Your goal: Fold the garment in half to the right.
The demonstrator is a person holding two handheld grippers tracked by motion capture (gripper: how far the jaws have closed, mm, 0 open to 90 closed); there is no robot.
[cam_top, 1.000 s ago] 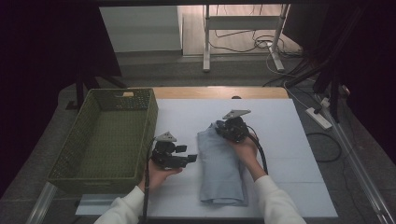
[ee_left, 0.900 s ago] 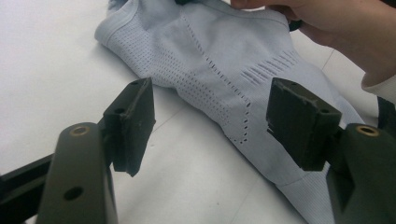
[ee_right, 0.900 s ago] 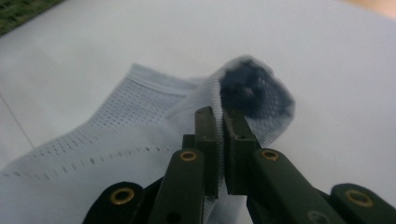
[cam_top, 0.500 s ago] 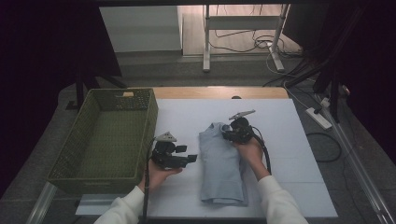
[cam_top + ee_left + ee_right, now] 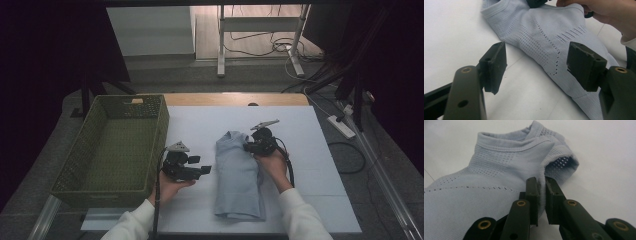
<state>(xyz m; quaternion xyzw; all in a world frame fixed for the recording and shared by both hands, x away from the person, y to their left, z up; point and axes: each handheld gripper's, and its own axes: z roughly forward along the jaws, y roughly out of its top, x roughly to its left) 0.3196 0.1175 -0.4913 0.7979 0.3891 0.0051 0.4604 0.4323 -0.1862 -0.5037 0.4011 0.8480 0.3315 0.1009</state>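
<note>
On the white tabletop (image 5: 310,150) lies a pale-blue perforated knit shirt (image 5: 237,172); right tongs (image 5: 541,195) pinch its ribbed edge, left tongs (image 5: 536,65) gape empty.

Dim, dark-edged room in the high view, the white table (image 5: 320,190) evenly lit; both gripper views bright, near fingers (image 5: 494,66) softly blurred.

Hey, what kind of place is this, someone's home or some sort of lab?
Most likely a lab or recording workspace, not a home: a table under a white sheet, loose cables on the floor behind it, dark curtains at the sides.
</note>
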